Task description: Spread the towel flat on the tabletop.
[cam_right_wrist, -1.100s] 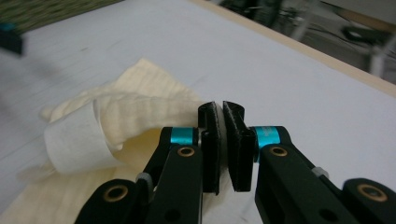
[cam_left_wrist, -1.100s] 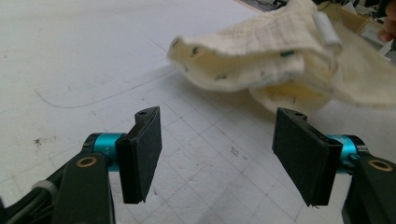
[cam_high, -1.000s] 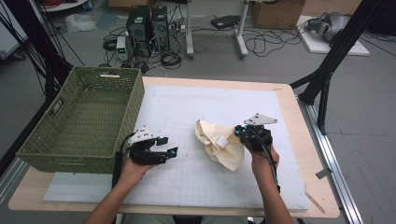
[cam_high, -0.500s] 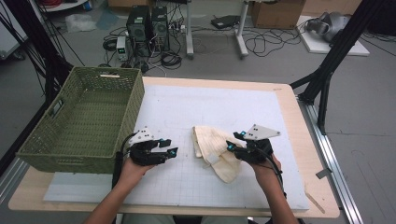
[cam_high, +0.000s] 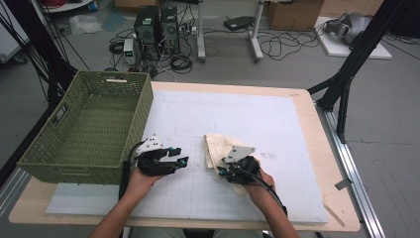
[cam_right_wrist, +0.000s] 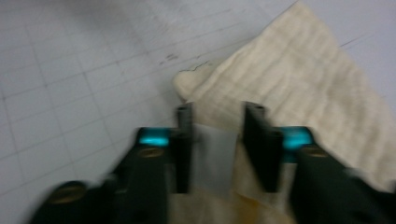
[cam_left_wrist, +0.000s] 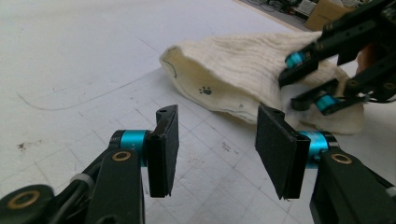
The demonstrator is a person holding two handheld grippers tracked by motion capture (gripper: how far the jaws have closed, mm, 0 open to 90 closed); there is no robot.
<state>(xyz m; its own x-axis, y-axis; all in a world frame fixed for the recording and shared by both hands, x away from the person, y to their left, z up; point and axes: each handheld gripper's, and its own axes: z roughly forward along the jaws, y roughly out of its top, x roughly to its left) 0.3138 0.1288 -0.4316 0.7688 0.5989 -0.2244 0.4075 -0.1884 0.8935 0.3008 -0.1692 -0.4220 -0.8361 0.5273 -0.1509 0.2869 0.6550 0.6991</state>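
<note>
Cream cloth [cam_high: 220, 148] lying crumpled mid-worktop [cam_high: 297, 124], folding barely begun; right tool [cam_high: 224, 172] closing over cloth edge, jaws apart, grip unconfirmed; left tool [cam_left_wrist: 212, 140] hovering nearby, jaws apart, empty; green basket [cam_high: 84, 129] sitting unused

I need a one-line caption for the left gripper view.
Open left hand-held gripper faces a cream cloth on the gridded mat; the right hand-held gripper works at the cloth.
</note>
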